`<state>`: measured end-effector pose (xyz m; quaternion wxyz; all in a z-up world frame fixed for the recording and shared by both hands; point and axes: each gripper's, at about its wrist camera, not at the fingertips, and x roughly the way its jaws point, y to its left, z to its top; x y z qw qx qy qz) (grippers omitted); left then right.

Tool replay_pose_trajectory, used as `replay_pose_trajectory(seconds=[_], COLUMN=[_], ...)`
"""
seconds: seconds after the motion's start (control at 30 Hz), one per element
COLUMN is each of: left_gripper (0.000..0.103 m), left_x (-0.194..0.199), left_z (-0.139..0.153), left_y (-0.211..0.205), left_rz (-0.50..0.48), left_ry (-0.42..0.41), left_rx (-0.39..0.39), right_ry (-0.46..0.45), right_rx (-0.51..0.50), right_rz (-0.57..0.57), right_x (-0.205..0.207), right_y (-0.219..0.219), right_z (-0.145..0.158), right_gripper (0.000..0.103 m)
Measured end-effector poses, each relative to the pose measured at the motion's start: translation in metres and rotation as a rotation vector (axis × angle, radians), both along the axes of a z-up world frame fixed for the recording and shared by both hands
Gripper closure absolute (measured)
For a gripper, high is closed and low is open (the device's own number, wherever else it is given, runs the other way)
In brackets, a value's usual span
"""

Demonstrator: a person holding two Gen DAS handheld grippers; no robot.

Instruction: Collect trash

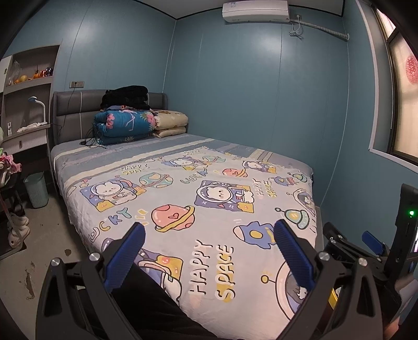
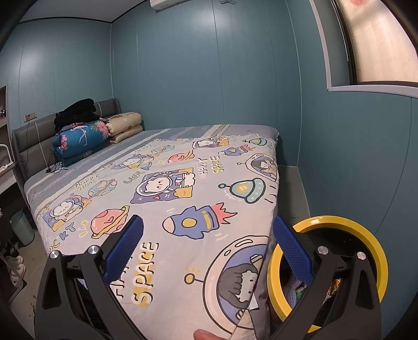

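Hovering over the near end of the bed (image 1: 183, 188), the left gripper (image 1: 209, 235) has its blue-padded fingers spread wide apart with nothing between them. The right gripper (image 2: 207, 230) is likewise spread wide and empty, held above the same near edge of the cartoon space-print bedspread (image 2: 183, 183). In the left wrist view, part of the right gripper's black body with a green light shows at the far right edge.

Just beside the bed's near right corner stands a yellow-rimmed bin (image 2: 378, 251), its round mouth partly behind the right gripper's right finger; crumpled colourful scraps (image 2: 331, 285) lie inside it. A fingertip (image 2: 206, 334) shows at the bottom edge of the right wrist view. No loose trash can be made out on the bedspread itself.

Further along on the left, a pale green ribbed wastebasket (image 1: 36, 191) stands on the floor (image 1: 54, 235) near the bed's left side, with white shoes (image 1: 18, 230) nearer the camera beside a dark rack.

At the far end, a folded blue floral quilt (image 1: 122, 125) and beige pillows (image 1: 169, 123) are stacked against the grey headboard (image 1: 75, 104), with a black bundle (image 1: 125, 96) on top and a dark cable (image 1: 91, 141) lying on the sheet just beside the quilt. Shelves (image 1: 31, 78) holding fruit line the far left wall, an air conditioner (image 1: 256, 11) hangs high on the blue far wall, and a window (image 1: 402, 104) sits on the right.
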<state>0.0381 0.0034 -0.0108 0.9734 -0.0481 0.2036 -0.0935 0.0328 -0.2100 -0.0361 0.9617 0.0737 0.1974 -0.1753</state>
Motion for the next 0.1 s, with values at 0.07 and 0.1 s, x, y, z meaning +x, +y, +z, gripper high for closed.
replay_pose_trajectory(seconds=[0.07,0.1], left_gripper=[0.008,0.008], left_x=[0.0007,0.0011], left_z=[-0.0010,-0.0013], left_y=[-0.0005,-0.0006], left_rz=[-0.001,-0.002], left_ry=[0.006,0.007], left_rx=[-0.001,-0.002], right_ry=[0.001,0.002], right_rx=[0.001,0.003], right_rz=[0.000,0.000], right_x=[0.0001,0.0002], right_y=[-0.0002,-0.0001], right_z=[0.0000,-0.0004], right_gripper=[0.008,0.008])
